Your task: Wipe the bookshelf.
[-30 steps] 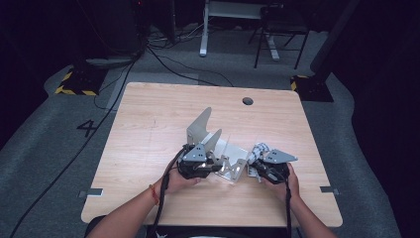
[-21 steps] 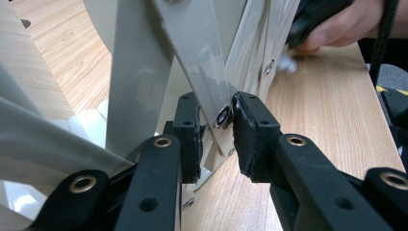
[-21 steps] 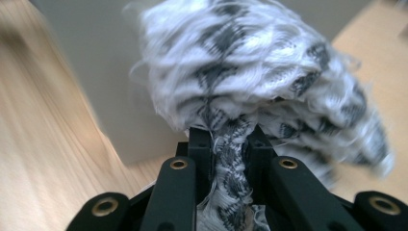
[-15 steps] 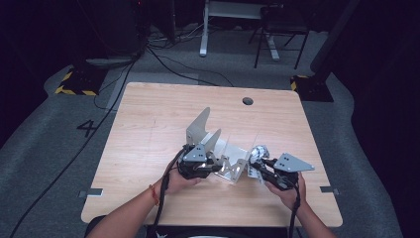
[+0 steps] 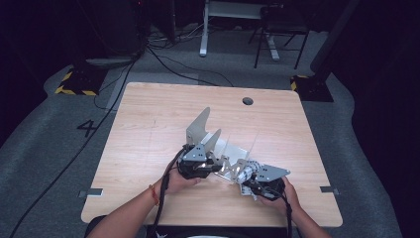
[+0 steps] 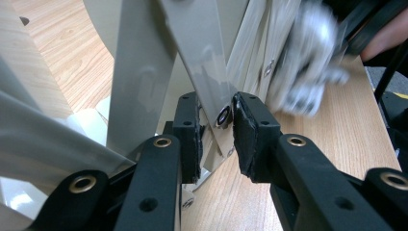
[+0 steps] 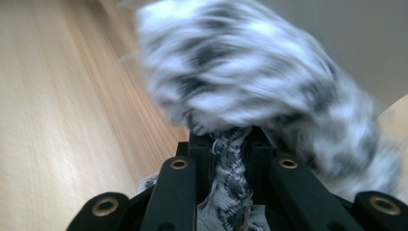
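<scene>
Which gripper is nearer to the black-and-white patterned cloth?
Right. The right gripper is shut on the black-and-white patterned cloth; the left gripper clamps a grey metal rack beside it.

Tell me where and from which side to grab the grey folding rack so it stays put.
Grip one of the flat metal bars of the rack near a rivet, as the left gripper does now. Come in low from the person's side, jaws along the table, one pad on each face of the bar. The bars are thin, flat and slanted, so faces offer a firm hold; edges would probably slip.
</scene>
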The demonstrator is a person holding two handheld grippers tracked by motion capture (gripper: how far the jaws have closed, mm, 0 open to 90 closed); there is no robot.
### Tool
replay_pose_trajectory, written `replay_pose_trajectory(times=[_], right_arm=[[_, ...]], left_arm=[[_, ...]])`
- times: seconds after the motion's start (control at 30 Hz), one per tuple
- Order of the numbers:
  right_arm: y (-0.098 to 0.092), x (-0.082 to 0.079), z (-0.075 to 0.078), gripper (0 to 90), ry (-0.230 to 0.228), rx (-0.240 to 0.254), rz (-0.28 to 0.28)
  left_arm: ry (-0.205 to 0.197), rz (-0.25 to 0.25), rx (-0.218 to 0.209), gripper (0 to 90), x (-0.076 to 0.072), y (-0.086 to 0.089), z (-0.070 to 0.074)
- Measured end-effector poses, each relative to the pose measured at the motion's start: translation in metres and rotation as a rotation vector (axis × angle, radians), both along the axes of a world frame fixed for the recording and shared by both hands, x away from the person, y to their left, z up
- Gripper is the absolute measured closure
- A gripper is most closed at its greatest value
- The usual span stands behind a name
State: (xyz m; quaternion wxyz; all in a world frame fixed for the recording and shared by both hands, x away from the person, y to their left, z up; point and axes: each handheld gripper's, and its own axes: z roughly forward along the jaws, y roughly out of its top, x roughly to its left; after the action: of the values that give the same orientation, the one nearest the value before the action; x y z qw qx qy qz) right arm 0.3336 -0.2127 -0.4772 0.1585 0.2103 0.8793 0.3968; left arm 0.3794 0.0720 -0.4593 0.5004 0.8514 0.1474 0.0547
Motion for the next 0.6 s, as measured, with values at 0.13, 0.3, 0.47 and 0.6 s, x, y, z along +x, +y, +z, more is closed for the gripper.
replay_pose_trajectory(times=[0.13, 0.3, 0.47, 0.6], right_arm=[[-0.001, 0.006, -0.003, 78.7, 0.01, -0.029, -0.021], [-0.019, 0.009, 0.024, 78.9, -0.065, 0.057, -0.097], [-0.037, 0.015, 0.059, 79.0, -0.172, 0.198, -0.176], [-0.036, 0.019, 0.074, 79.0, -0.228, 0.199, -0.191]], left_arm=[[-0.001, -0.002, 0.001, 72.5, 0.0, 0.0, 0.0], [-0.002, -0.004, 0.002, 72.6, 0.0, 0.0, 0.0], [0.0, -0.004, 0.008, 72.6, 0.0, -0.002, 0.001], [-0.001, -0.005, 0.006, 72.6, 0.0, -0.002, 0.001]])
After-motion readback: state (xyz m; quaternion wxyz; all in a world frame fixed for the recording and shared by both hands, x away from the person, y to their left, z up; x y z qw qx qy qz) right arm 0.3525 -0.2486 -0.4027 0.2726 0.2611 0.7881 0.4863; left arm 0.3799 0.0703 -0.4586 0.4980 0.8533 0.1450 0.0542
